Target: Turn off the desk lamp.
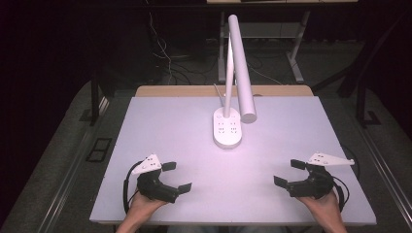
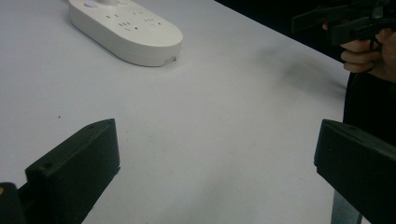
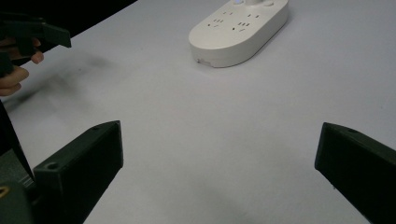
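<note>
White is what is lying under me: a pale table [image 1: 160, 121] with a white desk lamp [image 1: 228, 127] standing near its middle, toward the far side. Its oval base is sitting flat on the surface and is carrying rows of socket slots on top, and from the back of the base a thin stem is rising to a long tube-shaped lamp head [image 1: 241, 68] that is slanting down over the right side of the base.

I am holding my left gripper [image 1: 177, 177] at the near left of the table, and my right gripper [image 1: 289, 174] at the near right, well apart from each other and from the lamp. Both are pointing inward, toward the middle of the table. The jaws of each are standing spread wide with nothing between them. In the left gripper view the lamp base [image 2: 126, 30] is lying ahead and to the left, with my other hand [image 2: 369, 53] showing at the upper right. In the right gripper view the base [image 3: 238, 30] is lying ahead, above bare table.
</note>
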A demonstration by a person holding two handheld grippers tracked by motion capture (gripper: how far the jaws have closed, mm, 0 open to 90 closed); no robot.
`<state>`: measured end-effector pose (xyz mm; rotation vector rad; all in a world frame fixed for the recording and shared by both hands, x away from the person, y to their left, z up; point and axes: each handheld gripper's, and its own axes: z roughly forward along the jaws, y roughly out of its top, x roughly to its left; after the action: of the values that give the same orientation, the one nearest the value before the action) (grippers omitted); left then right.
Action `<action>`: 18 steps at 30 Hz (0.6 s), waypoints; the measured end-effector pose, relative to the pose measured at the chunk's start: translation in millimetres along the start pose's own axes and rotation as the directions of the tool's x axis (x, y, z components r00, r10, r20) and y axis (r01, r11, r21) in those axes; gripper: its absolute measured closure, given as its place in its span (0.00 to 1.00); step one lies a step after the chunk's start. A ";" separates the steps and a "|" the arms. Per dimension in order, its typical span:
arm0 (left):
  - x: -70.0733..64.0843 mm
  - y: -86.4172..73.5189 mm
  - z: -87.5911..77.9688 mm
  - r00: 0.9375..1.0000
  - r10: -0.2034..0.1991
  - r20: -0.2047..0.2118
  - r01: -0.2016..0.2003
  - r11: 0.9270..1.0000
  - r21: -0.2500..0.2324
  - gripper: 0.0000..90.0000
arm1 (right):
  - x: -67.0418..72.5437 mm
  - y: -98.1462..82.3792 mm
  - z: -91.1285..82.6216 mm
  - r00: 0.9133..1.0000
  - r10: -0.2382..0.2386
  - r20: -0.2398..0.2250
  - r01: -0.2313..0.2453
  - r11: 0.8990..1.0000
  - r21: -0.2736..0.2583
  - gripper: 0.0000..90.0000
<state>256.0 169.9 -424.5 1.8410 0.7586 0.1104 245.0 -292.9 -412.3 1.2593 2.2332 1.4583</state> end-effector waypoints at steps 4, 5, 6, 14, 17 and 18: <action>0.5 0.0 -1.2 1.000 -0.001 -0.003 0.001 1.000 -0.002 0.00 | -0.4 0.0 -0.2 1.000 0.010 -0.010 -0.010 1.000 0.009 0.01; 0.7 0.0 -1.4 1.000 -0.001 -0.004 0.001 1.000 -0.002 0.00 | -0.3 0.1 -0.2 1.000 0.014 -0.012 -0.013 1.000 0.014 0.01; 0.7 -0.1 -1.3 1.000 0.000 -0.005 0.000 1.000 0.001 0.00 | 0.1 -0.1 -0.1 1.000 0.015 -0.011 -0.015 1.000 0.017 0.01; 0.7 -0.3 -0.4 1.000 0.002 0.001 -0.002 1.000 0.008 0.00 | 1.0 -0.3 -0.3 1.000 0.019 -0.025 -0.018 1.000 0.025 0.01; 0.8 -0.2 -1.5 1.000 0.002 -0.001 -0.002 1.000 0.006 0.00 | 1.0 -0.6 -0.5 0.999 0.023 -0.030 -0.022 0.999 0.032 0.01; 0.9 -0.2 -1.7 1.000 0.002 -0.001 -0.002 1.000 0.006 0.00 | 0.8 -0.7 -0.7 0.999 0.023 -0.030 -0.022 0.999 0.034 0.01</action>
<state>255.9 171.9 -424.2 1.8472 0.7583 0.1109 243.8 -292.9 -412.3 1.2850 2.2800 1.4632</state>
